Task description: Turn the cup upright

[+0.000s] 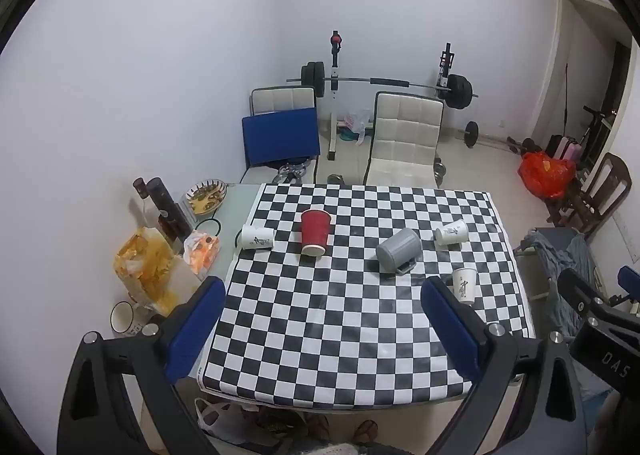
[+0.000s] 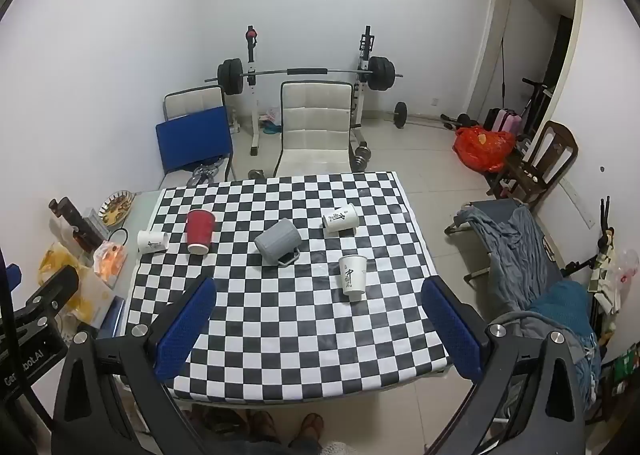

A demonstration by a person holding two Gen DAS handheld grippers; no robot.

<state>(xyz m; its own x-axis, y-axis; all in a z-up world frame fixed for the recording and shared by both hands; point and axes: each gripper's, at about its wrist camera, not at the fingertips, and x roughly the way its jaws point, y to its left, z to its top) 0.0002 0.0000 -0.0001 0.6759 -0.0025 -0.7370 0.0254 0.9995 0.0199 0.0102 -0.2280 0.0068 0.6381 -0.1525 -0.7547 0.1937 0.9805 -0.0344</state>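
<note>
Mug (image 1: 398, 251) centre of table (image 1: 360, 335); tall cup (image 1: 315, 232) left, paper cup (image 1: 451, 232) right.

We see a black-and-white checkered cloth (image 2: 280, 315) over the table, a red paper cup (image 2: 199, 230), a grey plastic mug (image 2: 277, 242) and white paper cups with black script (image 2: 352, 277). Blue pads line our black fingers (image 2: 186, 327). An orange-red plastic bag (image 2: 482, 147) lies on the pale tiled floor (image 2: 420, 159).
</note>
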